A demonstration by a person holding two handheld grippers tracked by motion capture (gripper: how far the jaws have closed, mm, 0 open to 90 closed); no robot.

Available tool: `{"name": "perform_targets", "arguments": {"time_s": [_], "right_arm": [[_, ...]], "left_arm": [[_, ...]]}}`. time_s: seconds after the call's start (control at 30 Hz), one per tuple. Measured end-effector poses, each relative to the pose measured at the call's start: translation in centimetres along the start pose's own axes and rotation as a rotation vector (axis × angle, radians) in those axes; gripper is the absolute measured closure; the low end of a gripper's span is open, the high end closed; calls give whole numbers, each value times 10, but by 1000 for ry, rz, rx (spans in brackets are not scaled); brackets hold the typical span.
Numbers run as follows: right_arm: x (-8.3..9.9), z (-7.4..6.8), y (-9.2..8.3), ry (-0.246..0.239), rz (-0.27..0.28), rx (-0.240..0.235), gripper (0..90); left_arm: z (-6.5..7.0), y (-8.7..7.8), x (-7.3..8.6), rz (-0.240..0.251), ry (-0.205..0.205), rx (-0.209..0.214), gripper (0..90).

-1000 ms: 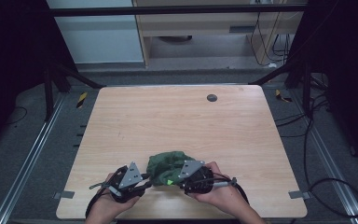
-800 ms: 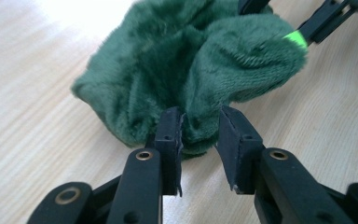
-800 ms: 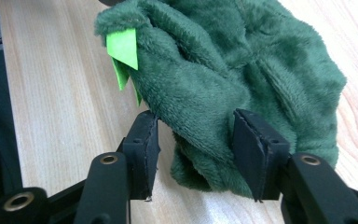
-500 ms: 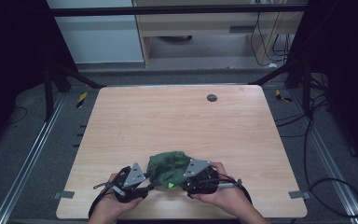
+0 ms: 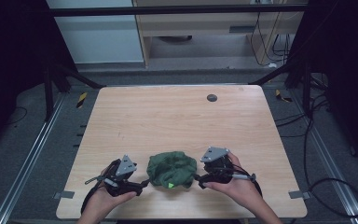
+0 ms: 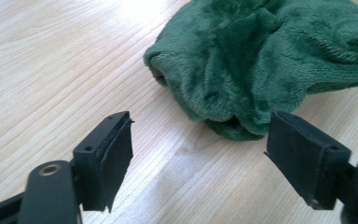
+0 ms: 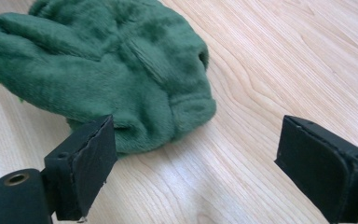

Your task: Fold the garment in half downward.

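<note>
A crumpled dark green plush cloth lies in a heap near the table's front edge, with a small bright green tag at its near side. My left gripper sits just left of the heap and my right gripper just right of it. Both sets of jaws have just been opening and stand wide, with only bare wood between the pads. In the left gripper view the cloth lies a little beyond my left gripper. The right gripper view puts the cloth ahead and left of my right gripper.
The light wooden table stretches away behind the cloth. A small dark round disc sits near its far edge. Dark floor, metal rails and cables surround the table.
Both grippers were pressed into the cloth's sides. They have let it go, opened their jaws and drawn apart, left one leftward, right one rightward. The cloth stays in a heap.
</note>
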State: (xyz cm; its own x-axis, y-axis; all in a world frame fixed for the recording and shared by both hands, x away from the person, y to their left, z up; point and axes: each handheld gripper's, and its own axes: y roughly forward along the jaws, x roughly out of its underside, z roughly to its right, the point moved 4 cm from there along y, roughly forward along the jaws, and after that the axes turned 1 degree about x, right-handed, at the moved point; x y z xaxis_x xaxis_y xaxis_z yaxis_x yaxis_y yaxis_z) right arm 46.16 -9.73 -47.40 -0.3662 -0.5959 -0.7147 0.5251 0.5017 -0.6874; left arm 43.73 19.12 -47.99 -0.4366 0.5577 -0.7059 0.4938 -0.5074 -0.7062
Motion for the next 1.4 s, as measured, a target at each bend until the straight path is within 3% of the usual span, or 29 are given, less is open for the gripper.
{"name": "perform_targets", "arguments": {"time_s": [0.4, 0.6, 0.73, 0.93, 1.0, 1.4], "right_arm": [[15, 13, -1, 45, -25, -2, 67], [27, 23, -4, 93, -30, -3, 60], [36, 32, -6, 133, -61, -6, 58], [50, 50, -11, 165, -61, 24, 60], [58, 59, -11, 206, -73, 38, 70], [72, 89, -3, 277, -94, 94, 82]], "left_arm": [[-16, -2, 17, -41, -44, -20, 118], [-28, -5, 29, -55, -71, -29, 82], [-37, -8, 35, -62, -79, -30, 65], [-47, -10, 43, -73, -83, -29, 54], [-53, -8, 46, -90, -86, -32, 54], [-76, 7, 41, -131, -98, -74, 54]]}}
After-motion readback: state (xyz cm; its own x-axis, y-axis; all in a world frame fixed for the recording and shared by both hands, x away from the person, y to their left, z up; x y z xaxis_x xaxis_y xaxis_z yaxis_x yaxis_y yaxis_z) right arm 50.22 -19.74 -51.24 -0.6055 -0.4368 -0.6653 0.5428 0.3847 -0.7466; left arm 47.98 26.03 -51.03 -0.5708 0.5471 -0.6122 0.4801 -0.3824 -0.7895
